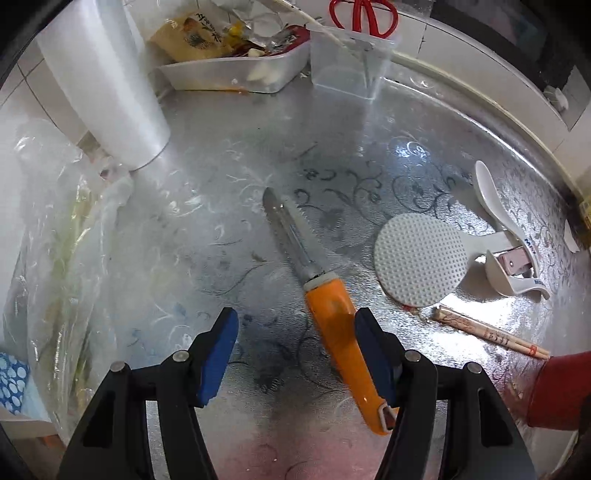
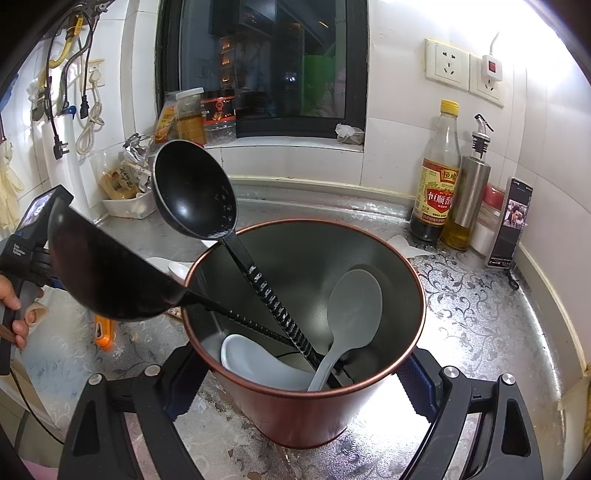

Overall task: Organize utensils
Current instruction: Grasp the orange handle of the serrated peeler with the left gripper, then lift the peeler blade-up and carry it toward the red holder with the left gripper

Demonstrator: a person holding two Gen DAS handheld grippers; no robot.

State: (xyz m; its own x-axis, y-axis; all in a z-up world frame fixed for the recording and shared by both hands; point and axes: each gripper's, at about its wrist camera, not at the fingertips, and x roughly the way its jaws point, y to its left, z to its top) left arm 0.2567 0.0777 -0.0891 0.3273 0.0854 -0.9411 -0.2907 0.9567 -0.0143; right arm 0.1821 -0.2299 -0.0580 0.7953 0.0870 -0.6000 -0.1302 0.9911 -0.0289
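peeler (image 1: pixel 334 332): orange handle, grey blade
rice paddle (image 1: pixel 419 258): white, dotted all over
counter (image 1: pixel 221 177): shiny silver, dark floral swirls
holder (image 2: pixel 314 406): copper-red outside, grey inside
ladles (image 2: pixel 195 192): black
scissors (image 1: pixel 364 14): red handles

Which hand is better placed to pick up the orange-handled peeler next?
Left. The left gripper is open right above the peeler; the right gripper is shut on the copper utensil holder.

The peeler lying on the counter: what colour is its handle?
Orange, with a grey collar; clearest in the left wrist view.
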